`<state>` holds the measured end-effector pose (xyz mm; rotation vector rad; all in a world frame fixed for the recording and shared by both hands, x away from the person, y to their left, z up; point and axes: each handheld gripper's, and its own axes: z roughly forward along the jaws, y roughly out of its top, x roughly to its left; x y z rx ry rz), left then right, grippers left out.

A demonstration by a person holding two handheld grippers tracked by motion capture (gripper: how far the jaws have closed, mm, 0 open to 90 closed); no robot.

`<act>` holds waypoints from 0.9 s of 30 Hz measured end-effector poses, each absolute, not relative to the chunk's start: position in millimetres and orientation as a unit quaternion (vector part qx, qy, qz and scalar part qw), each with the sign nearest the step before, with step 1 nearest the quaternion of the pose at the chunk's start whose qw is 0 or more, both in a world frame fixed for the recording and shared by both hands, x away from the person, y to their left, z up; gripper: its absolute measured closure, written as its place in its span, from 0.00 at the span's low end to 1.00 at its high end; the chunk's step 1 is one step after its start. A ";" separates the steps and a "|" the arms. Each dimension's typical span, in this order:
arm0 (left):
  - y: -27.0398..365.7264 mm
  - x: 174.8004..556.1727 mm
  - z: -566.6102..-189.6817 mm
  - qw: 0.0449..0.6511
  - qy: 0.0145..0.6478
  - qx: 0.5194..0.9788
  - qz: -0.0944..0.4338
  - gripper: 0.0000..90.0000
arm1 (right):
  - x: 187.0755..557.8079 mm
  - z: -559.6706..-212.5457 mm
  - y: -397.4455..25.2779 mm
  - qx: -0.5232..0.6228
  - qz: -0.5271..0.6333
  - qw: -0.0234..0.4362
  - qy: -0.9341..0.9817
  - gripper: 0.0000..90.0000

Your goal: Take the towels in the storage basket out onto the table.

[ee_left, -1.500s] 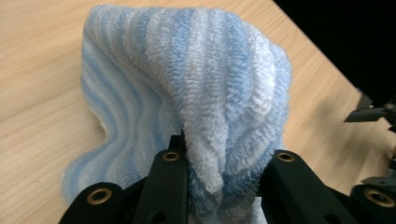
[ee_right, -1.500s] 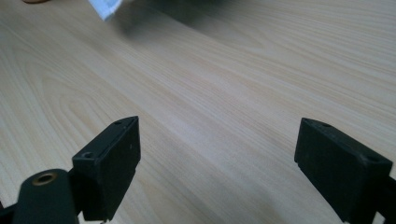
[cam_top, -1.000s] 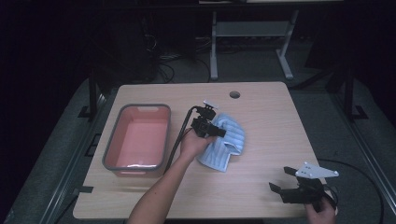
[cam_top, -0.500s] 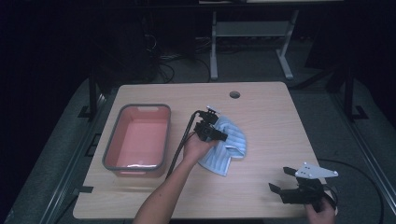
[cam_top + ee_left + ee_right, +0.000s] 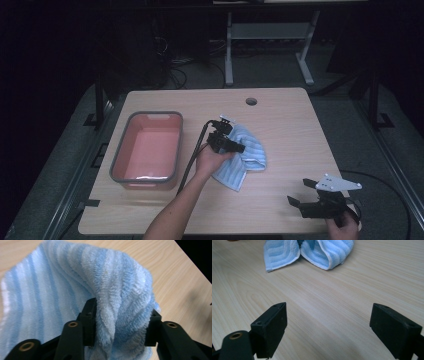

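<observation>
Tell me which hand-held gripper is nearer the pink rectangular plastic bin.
Left. The left hand-held gripper is just right of the pink rectangular plastic bin, clamping the blue striped towel; the right hand-held gripper sits open at the table's near right corner.

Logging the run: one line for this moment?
left gripper: shut on towel | right gripper: open, idle near table corner | bin: empty

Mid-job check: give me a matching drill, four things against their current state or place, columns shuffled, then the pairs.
Things:
1. left gripper
2. right gripper
3. striped blue towel
4. pink tub

States or places:
A. jaws wide apart, nothing between them, at the table's near right corner
B. standing at the table's left side
C. jaws closed on a fold of cloth
D. bunched at the table's middle, partly lifted

Pairs: 1-C, 2-A, 3-D, 4-B
</observation>
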<state>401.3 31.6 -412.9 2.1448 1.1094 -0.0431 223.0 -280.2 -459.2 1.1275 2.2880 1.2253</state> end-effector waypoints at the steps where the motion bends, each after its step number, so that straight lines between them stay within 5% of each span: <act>1: 32.5 399.7 -412.7 0.362 0.432 0.826 -0.013 0.57 | 223.3 -459.3 -279.4 0.394 0.427 0.157 0.799 0.15; 27: 55.5 380.6 -402.4 0.391 0.411 0.823 -0.009 0.44 | 226.8 -460.2 -282.9 0.400 0.420 0.162 0.798 0.15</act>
